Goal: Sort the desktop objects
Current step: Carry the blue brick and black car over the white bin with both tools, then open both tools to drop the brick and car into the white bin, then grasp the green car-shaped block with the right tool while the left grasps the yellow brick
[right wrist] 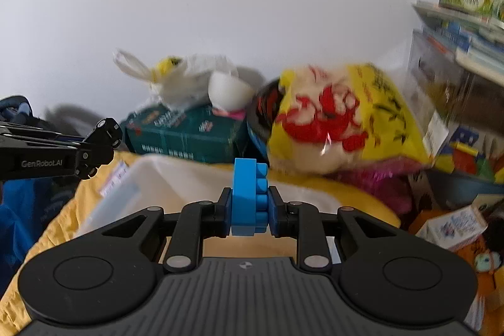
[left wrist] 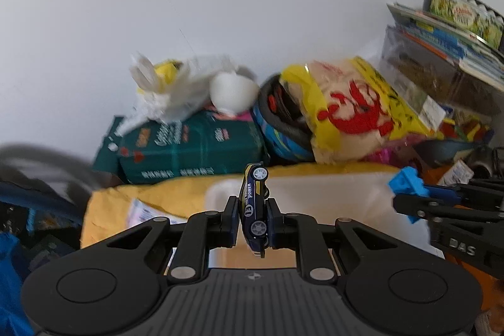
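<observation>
My left gripper is shut on a dark blue toy car, held on its side with its wheels facing right, above a white bin. My right gripper is shut on a blue building brick, studs facing right, above the same white bin. The right gripper with its blue brick also shows at the right of the left wrist view. The left gripper shows at the left of the right wrist view; the car is hidden there.
The bin sits on a yellow cloth. Behind it stand a green box, a white plastic bag, a yellow snack bag with red print and stacked books with a tin at the right. A white wall is behind.
</observation>
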A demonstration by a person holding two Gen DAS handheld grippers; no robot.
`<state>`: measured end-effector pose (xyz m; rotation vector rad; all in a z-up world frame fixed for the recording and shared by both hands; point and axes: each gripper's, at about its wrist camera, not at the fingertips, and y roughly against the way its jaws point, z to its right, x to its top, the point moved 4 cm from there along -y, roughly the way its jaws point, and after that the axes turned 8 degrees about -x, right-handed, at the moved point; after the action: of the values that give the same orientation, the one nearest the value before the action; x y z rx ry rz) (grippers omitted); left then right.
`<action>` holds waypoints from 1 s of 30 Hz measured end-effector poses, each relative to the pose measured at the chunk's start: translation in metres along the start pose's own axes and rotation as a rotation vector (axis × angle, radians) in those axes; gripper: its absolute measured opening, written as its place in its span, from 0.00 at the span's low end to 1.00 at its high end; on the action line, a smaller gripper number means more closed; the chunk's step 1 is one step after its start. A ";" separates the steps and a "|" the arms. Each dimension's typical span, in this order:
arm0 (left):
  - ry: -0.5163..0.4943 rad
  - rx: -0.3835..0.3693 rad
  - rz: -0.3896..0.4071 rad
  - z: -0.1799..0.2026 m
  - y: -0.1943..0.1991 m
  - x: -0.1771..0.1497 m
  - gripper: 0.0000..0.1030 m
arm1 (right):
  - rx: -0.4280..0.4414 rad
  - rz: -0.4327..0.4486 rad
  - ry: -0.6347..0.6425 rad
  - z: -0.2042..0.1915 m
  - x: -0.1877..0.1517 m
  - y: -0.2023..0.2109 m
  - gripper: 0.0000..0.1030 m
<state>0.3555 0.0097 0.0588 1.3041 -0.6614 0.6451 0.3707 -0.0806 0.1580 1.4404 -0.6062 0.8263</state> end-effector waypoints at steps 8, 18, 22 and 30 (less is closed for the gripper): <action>-0.021 -0.013 -0.099 0.007 -0.026 -0.019 0.23 | 0.001 -0.099 -0.015 0.001 -0.016 -0.025 0.26; 0.034 -0.035 -0.070 0.001 -0.017 -0.033 0.69 | -0.003 -0.065 -0.064 0.009 -0.022 -0.023 0.84; 0.049 -0.054 -0.011 -0.002 0.007 -0.043 0.69 | -0.010 -0.024 -0.085 0.010 -0.026 -0.007 0.89; 0.003 -0.014 0.104 -0.009 0.076 -0.112 0.69 | 0.015 0.127 -0.100 0.010 -0.079 0.072 1.00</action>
<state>0.2260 0.0236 0.0219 1.2613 -0.7333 0.7256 0.2677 -0.1039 0.1397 1.4746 -0.7752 0.8636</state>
